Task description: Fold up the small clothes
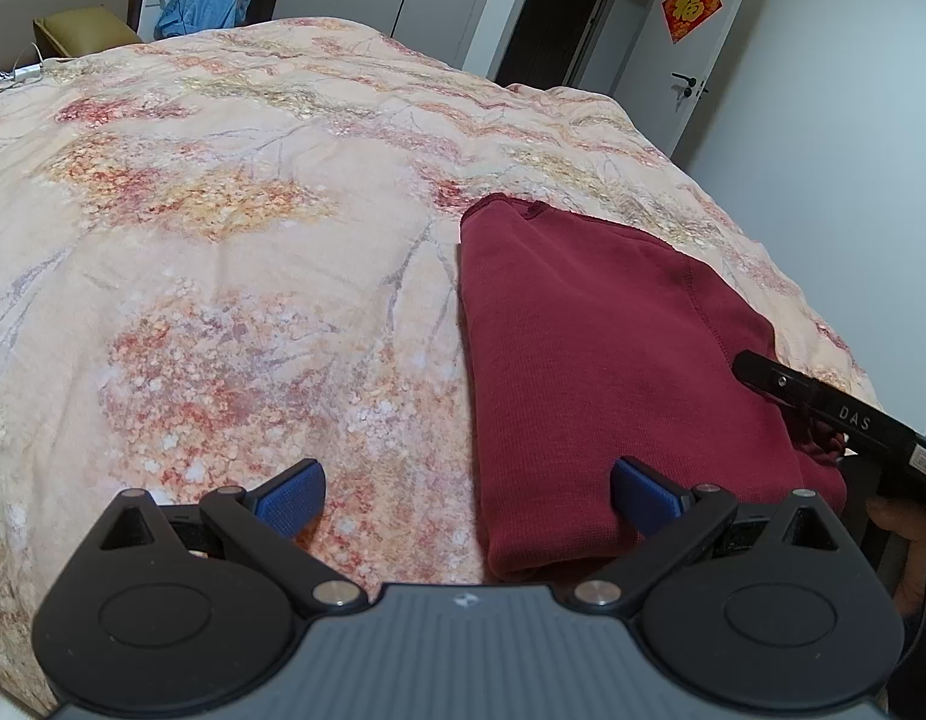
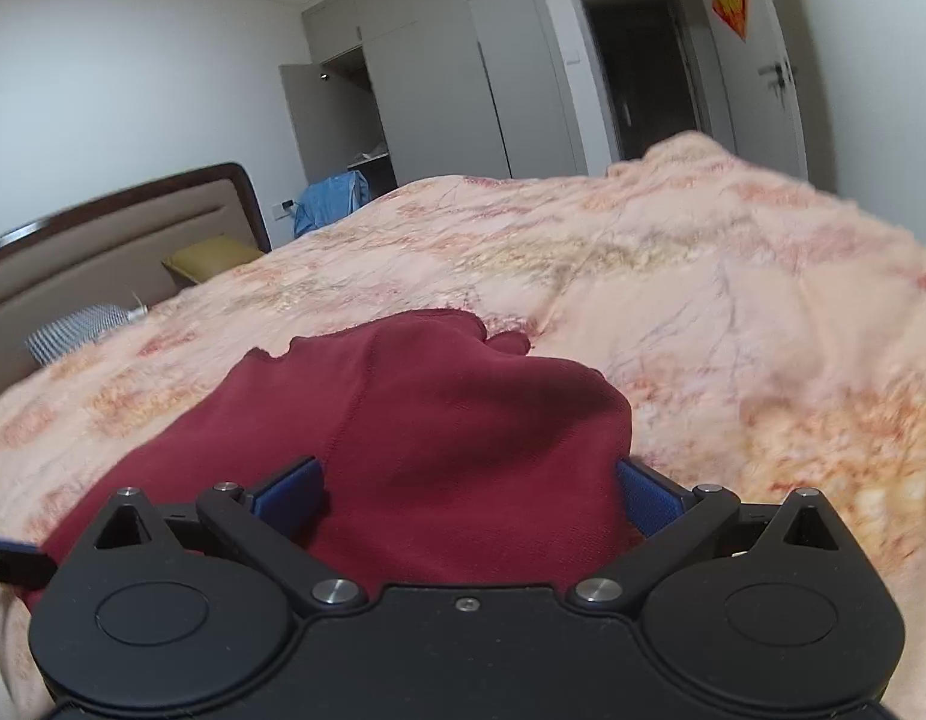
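Dark-red garment [image 1: 619, 372], a small knitted piece, lies partly folded on the bed [image 1: 234, 228], toward the bed's right side in the left wrist view. Its long left edge runs straight, a stitched seam curves across the upper right, and a bunched bit of cloth sticks out at the near right corner. In the right wrist view the same garment [image 2: 463, 438] humps up in soft folds directly ahead of the camera, and this view is somewhat blurred.

The left claw [image 1: 467, 495] stands wide open with nothing between its blue pads [image 1: 291, 495]; its right pad sits over the garment's near edge, its left pad over the bedspread. The right claw [image 2: 469, 495] is also spread wide, the red cloth filling the gap between its blue pads [image 2: 646, 495], but the pads do not press in on the fabric. In the left wrist view a black finger of the right claw [image 1: 823, 408] reaches in from the right edge, over the garment's right corner.

The bedspread is peach with a red and yellow floral print. Beyond the bed are a padded headboard [image 2: 120, 252], a yellow pillow [image 2: 213, 258], a blue cloth [image 2: 330, 198], grey wardrobe doors [image 2: 438, 90] and a door with a red paper decoration [image 1: 691, 5].
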A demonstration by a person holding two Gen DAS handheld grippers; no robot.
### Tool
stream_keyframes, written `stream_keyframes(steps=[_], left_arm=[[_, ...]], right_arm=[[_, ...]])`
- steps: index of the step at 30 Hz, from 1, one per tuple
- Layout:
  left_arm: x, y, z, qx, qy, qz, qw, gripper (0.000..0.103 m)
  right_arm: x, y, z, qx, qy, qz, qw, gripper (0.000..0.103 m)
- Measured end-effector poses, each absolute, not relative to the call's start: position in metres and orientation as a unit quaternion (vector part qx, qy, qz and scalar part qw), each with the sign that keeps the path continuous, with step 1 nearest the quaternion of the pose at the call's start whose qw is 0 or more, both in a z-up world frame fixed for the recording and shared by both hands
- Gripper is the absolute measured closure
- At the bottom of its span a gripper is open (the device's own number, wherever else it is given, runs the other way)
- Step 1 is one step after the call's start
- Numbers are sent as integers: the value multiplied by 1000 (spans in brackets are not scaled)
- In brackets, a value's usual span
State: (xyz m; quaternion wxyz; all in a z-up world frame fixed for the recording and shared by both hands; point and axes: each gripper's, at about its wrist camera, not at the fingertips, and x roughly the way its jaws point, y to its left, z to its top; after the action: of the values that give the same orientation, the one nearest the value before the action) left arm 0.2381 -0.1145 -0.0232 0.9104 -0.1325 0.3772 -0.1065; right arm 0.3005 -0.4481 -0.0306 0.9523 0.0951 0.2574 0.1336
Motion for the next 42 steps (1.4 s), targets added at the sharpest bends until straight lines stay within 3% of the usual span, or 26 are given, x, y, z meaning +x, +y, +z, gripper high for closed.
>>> stream_keyframes(steps=[12, 25, 42], left_arm=[[240, -118, -7, -124, 346, -108, 924, 0], [307, -144, -10, -102, 368, -128, 915, 0], [323, -146, -32, -111, 390, -159, 900, 0]], right_arm=[[300, -481, -52, 210, 257, 166, 929, 0], [299, -480, -52, 209, 255, 164, 930, 0], [299, -480, -52, 209, 254, 165, 930, 0]])
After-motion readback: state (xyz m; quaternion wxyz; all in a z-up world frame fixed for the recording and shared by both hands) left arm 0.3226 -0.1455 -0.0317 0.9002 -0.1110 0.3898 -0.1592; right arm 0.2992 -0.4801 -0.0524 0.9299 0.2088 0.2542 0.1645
